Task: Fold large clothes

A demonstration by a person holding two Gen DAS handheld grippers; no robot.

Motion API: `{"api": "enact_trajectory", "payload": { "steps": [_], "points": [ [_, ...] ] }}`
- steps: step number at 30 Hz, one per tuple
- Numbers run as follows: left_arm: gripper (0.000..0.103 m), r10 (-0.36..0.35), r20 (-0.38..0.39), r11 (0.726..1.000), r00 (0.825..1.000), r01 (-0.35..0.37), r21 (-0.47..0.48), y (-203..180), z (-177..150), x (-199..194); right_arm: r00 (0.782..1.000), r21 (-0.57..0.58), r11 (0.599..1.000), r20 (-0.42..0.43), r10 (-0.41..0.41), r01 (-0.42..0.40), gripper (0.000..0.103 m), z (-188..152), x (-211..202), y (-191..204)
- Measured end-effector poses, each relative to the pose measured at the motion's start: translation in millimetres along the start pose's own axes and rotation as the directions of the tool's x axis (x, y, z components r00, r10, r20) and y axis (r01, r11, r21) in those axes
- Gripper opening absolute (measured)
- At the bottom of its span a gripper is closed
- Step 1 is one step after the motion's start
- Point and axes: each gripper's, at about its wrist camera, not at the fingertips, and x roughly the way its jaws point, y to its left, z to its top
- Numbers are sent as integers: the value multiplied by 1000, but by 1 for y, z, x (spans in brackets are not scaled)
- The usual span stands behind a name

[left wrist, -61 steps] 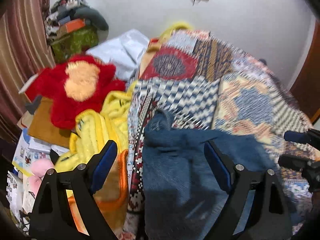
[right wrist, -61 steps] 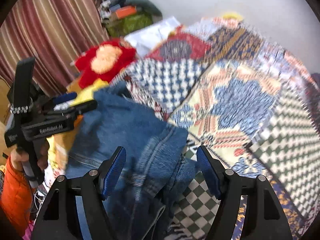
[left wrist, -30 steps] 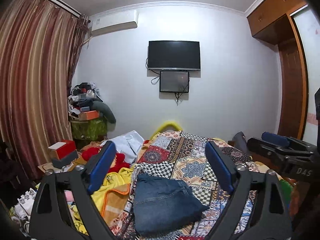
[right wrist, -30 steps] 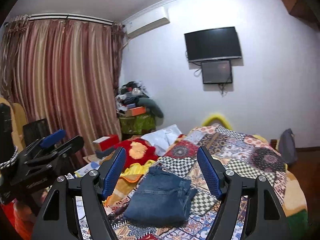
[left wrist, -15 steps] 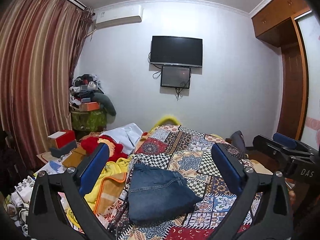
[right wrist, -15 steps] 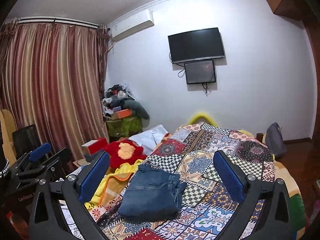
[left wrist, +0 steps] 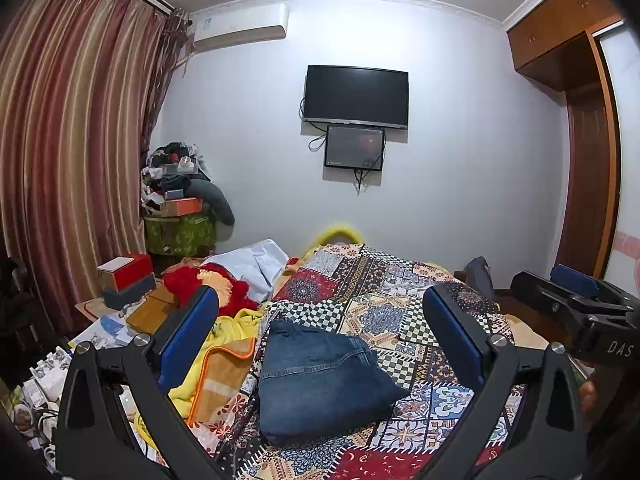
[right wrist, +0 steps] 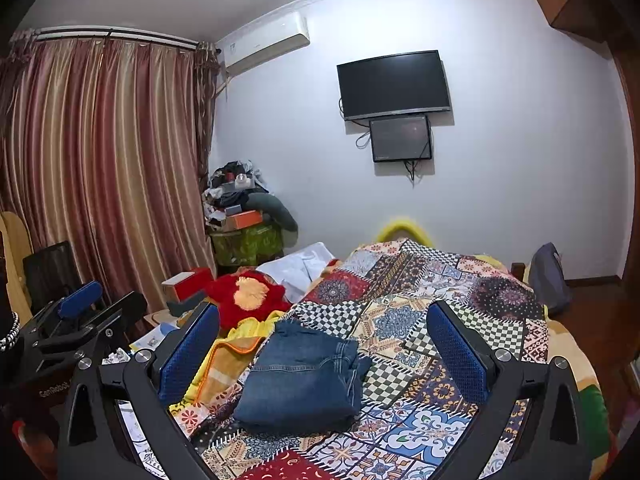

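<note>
Both our tools, left tool (left wrist: 320, 336) and right tool (right wrist: 323, 340), have just spread wide, nothing between jaws. Folded jeans (left wrist: 320, 376) lie on the bed (left wrist: 404, 316), ahead and below both.

The folded jeans (left wrist: 320, 376) are dark blue denim, and they lie on a bedcover (left wrist: 404, 320) of many patches: black-and-white checks, red medallions, blue and beige flowers. To the left of them is a yellow blanket (left wrist: 224, 360) with an orange border, and farther left a red fluffy cushion (right wrist: 248, 296) with a pale orange centre. The curtain (right wrist: 100, 168) at far left has red and gold vertical stripes; the wall (left wrist: 460, 160) is plain white.
</note>
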Motion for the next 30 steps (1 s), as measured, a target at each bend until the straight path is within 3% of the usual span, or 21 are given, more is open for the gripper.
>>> {"api": "enact_trajectory", "payload": {
  "steps": [30],
  "points": [
    [103,-11,-26,1000,1000,11,-2,-4,-5,9,1000,0,1000,-18,-3,3,103,0,7,-1]
  ]
}}
